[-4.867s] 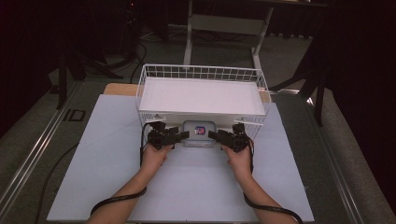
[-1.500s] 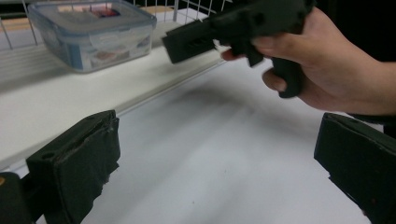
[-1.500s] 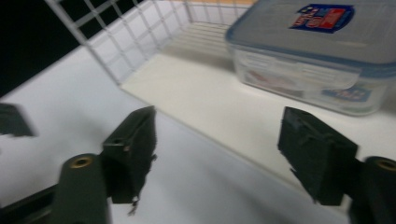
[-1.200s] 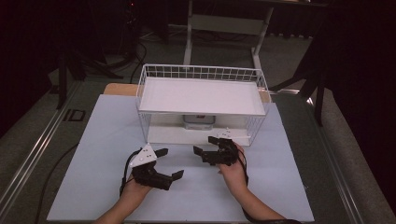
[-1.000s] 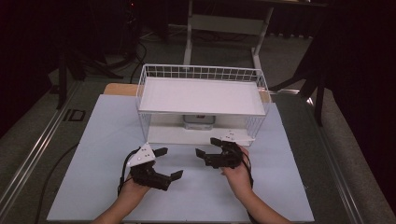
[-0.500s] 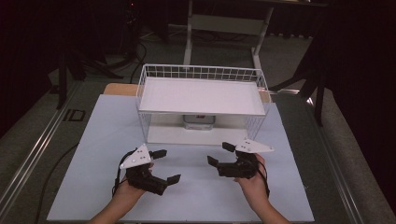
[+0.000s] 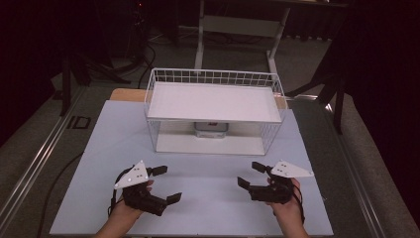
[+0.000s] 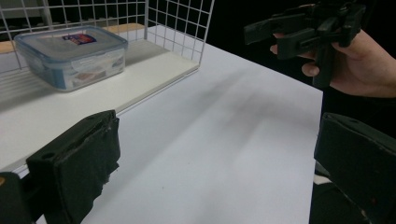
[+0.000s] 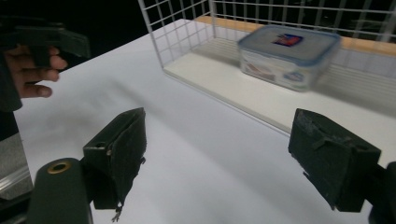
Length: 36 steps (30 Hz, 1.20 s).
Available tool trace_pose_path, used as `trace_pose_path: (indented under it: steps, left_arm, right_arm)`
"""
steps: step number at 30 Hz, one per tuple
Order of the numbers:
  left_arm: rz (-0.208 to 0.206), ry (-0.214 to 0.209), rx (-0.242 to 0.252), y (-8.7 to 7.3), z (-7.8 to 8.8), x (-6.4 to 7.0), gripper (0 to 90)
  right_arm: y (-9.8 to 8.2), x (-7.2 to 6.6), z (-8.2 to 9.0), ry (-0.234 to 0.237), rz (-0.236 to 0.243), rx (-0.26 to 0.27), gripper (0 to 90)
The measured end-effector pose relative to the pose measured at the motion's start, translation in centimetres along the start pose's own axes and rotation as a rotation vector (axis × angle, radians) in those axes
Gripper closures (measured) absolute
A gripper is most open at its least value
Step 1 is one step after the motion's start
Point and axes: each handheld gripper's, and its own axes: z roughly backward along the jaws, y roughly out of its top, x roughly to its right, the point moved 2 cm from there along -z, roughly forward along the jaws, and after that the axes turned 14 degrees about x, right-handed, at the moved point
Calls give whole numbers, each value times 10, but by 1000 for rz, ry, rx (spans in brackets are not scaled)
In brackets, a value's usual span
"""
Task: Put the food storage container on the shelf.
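Note:
A clear plastic container with a blue-edged lid (image 7: 211,128) rests on the lower board of a white wire rack (image 7: 214,77), under its upper shelf. The left gripper view has the container (image 8: 70,56) at its upper left, and the right gripper view has the container (image 9: 289,56) at its upper right. My left gripper (image 7: 167,184) hovers over the near left of the table, open and holding nothing. My right gripper (image 7: 247,173) is at the near right, also open with nothing in it. Both stand well short of the rack. Each gripper view shows its own gripper, left (image 8: 210,154) and right (image 9: 219,154), with jaws wide apart.
A white mat (image 7: 208,163) covers the table between the grippers and the rack. In the left gripper view the other gripper (image 8: 303,30) hangs at the upper right, held in a hand. Dark stands and cables lie beyond the table's far edge.
Both grippers have drawn back from the rack's front toward the near edge and apart. The container stayed on the lower board. The right gripper shifted right in the last half second.

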Motion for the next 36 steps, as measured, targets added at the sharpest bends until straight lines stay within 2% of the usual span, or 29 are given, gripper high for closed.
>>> trace_pose_path:
  steps: [3,6,10,12,19,22,28,36]
  left_arm:
    - [-15,6,1,0,6,0,13]
    - [-17,9,6,-1,9,-1,13]
    - [-27,-6,-15,-5,12,-3,13]
    - [-18,-17,-11,-6,12,-3,13]
    - [-24,-14,-17,-12,16,-2,13]
    - [-5,-6,-14,-18,17,-3,13]
    - [-3,5,-14,-24,17,-6,13]
    - [-17,14,22,-25,18,-7,13]
  right_arm:
    - [-2,4,9,-9,-13,1,191]
    - [-4,7,16,4,-32,7,188]
    - [-13,14,27,-14,-52,-12,188]
    - [-15,15,31,-15,-62,-15,188]
    - [-21,10,44,-11,-19,-41,188]
    - [-25,9,47,-5,-3,-53,188]
    - [-32,11,44,11,23,-64,188]
    - [-41,19,40,6,84,-85,189]
